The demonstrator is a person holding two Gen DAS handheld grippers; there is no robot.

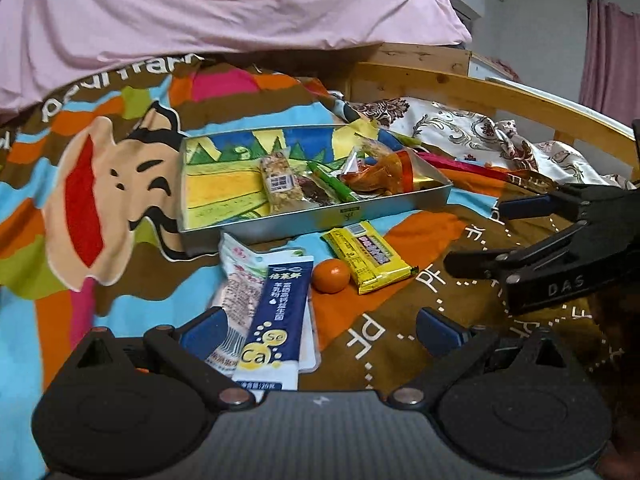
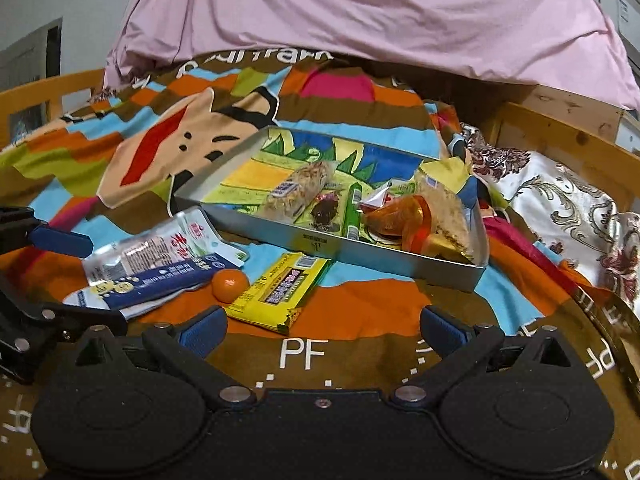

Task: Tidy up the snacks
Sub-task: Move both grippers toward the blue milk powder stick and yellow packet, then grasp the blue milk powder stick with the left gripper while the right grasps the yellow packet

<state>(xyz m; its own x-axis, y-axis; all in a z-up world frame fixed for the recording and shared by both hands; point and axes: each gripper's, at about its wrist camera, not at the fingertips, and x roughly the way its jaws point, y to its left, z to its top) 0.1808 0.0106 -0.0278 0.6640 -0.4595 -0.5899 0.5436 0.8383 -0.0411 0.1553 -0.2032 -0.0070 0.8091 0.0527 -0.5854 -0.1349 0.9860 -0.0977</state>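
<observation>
Left wrist view: we find the left gripper (image 1: 320,330) spread wide and empty, hovering low over a colourful cartoon bedspread (image 1: 100,184). Between its blue pads (image 1: 204,332) lies a navy-and-white sachet (image 1: 276,320), resting on top of a white snack pouch (image 1: 236,280). Just beyond the sachet sits a small orange fruit (image 1: 331,275), touching or nearly touching a yellow wrapped bar (image 1: 370,256) to its right.

Behind these we note a shallow metal tray (image 1: 320,216) with a printed floor. It holds a clear-wrapped cereal bar (image 1: 280,184), a dark wrapped sweet (image 1: 316,194), a green stick pack (image 1: 332,182) and orange-wrapped snacks (image 1: 380,174), all gathered toward its right half.

From the right wrist view, the right gripper (image 2: 322,332) is likewise spread and holds nothing, positioned just short of the yellow bar (image 2: 280,292), with the fruit (image 2: 230,285) beside its left pad. The tray (image 2: 400,256) lies further ahead.

A pink sheet (image 2: 360,12) hangs behind, and a wooden bed rail (image 1: 460,80) borders the bedspread on the right.
</observation>
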